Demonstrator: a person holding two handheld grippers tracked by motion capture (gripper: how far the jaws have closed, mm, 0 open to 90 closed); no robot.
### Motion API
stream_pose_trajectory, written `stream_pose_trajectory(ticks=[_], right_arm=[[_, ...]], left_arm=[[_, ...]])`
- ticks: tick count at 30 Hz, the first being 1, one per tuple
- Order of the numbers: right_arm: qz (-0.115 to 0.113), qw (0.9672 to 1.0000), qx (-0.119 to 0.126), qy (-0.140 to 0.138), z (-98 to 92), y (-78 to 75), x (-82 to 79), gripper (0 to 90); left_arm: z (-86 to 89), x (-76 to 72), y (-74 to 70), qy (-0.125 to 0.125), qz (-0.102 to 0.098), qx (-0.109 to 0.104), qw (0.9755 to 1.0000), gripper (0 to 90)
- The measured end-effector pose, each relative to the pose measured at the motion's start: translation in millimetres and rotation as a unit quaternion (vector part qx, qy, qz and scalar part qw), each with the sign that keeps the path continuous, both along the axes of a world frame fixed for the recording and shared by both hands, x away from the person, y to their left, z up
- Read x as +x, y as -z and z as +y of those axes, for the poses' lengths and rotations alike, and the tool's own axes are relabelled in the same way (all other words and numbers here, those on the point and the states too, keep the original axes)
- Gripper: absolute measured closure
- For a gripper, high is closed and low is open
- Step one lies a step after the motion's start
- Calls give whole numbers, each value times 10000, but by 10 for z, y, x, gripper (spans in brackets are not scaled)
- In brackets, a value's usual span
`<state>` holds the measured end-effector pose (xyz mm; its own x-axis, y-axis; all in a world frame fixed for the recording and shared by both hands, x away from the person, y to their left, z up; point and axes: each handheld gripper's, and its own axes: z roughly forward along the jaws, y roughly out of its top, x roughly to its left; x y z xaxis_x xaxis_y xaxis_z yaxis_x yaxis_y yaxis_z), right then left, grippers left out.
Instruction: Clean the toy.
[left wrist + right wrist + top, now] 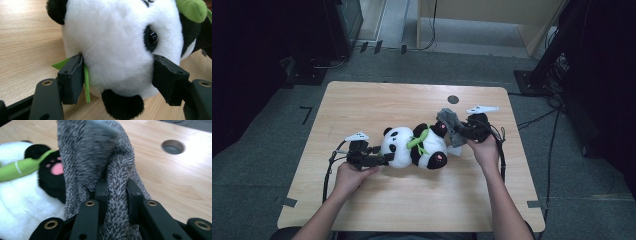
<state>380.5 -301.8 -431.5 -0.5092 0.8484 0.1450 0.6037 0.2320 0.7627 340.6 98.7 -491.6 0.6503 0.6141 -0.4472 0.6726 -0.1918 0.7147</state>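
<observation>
A black-and-white panda plush [414,147] lies on its back in the middle of the wooden table [377,100], head toward the left. My left gripper [384,158] is shut on the panda's head [112,45], one pad on each side, with a green felt leaf [86,85] caught under the left pad. My right gripper [459,131] is by the panda's feet, shut on a grey knit sock [87,152] that rises between its jaws. The sock [448,120] hangs over a black foot with a pink paw pad [56,168]. The panda holds a green bamboo stick [17,168].
A round cable hole [453,99] sits in the tabletop behind the sock. Bare wood lies in front of the panda and along the left side. Cables trail from both grippers over the table. Dark equipment and stands ring the table on the floor.
</observation>
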Motion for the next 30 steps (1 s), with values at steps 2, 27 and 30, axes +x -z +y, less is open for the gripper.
stream_pose_trajectory(ticks=[2,27,30], right_arm=[[-128,9999,68,88,-54,-73,-32,763],[-609,9966,-10,-560,448,-187,-99,755],[-536,9972,82,-513,376,-170,-82,753]], left_arm=[[-1,-1,2,-5,-12,-6,10000,302],[-21,1,-4,-86,10,32,10000,323],[-22,-1,-6,-85,-19,40,10000,323]])
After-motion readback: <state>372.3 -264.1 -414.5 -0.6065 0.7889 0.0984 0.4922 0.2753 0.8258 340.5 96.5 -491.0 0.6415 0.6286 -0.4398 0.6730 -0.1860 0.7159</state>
